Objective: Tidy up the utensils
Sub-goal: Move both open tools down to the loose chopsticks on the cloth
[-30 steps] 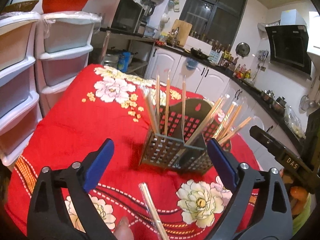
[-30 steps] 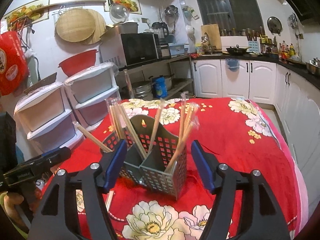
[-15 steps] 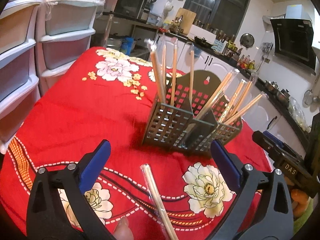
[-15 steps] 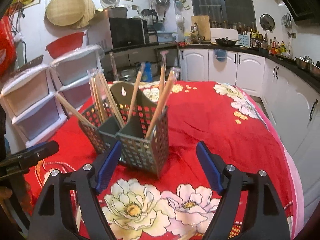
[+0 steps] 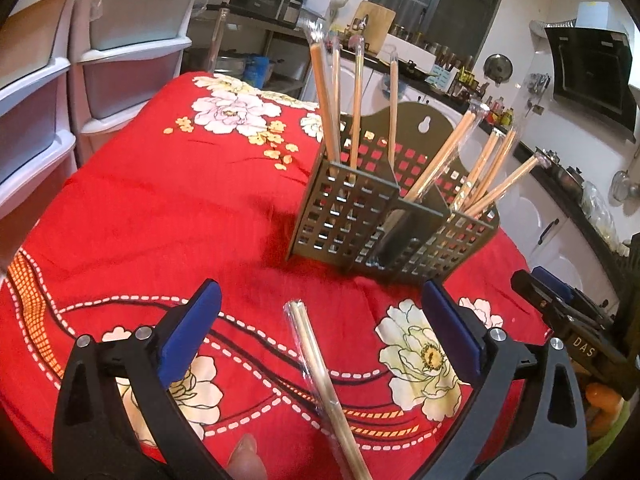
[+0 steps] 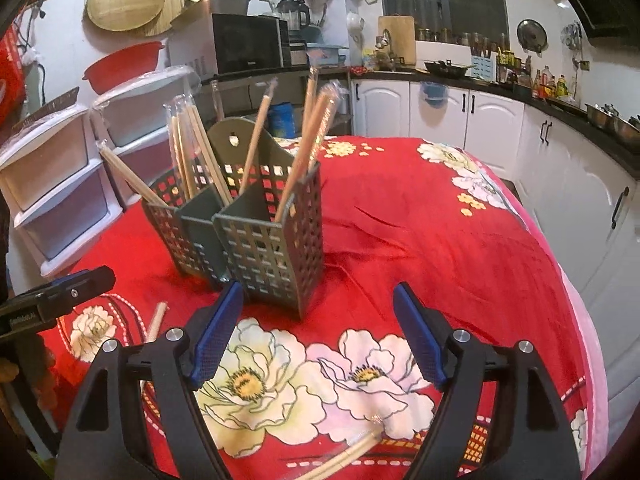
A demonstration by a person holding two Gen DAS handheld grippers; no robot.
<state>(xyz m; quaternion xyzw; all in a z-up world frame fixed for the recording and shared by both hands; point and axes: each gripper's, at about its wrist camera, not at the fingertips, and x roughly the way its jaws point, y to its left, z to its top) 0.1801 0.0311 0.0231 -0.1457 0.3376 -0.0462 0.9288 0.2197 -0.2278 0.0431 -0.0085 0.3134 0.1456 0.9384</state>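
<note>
A grey perforated utensil holder [image 5: 384,216] stands on the red flowered tablecloth [image 5: 152,216], with several wrapped chopstick pairs upright in it; it also shows in the right wrist view [image 6: 256,236]. A wrapped chopstick pair [image 5: 324,384] lies on the cloth between the open jaws of my left gripper [image 5: 320,324]. My right gripper [image 6: 318,320] is open and empty, just short of the holder. Another wrapped pair [image 6: 344,456] lies on the cloth below it. A loose chopstick end [image 6: 154,320] lies left of the holder.
White plastic drawer units [image 5: 80,64] stand off the table's left side. Kitchen counters and white cabinets [image 6: 460,112] run behind. The other gripper's black body shows at the right edge of the left wrist view [image 5: 568,320] and the left edge of the right wrist view [image 6: 52,300].
Both grippers have dropped lower and closer to the cloth and tilted down. The chopstick pair now sits further up between the left jaws. Both stay open.
</note>
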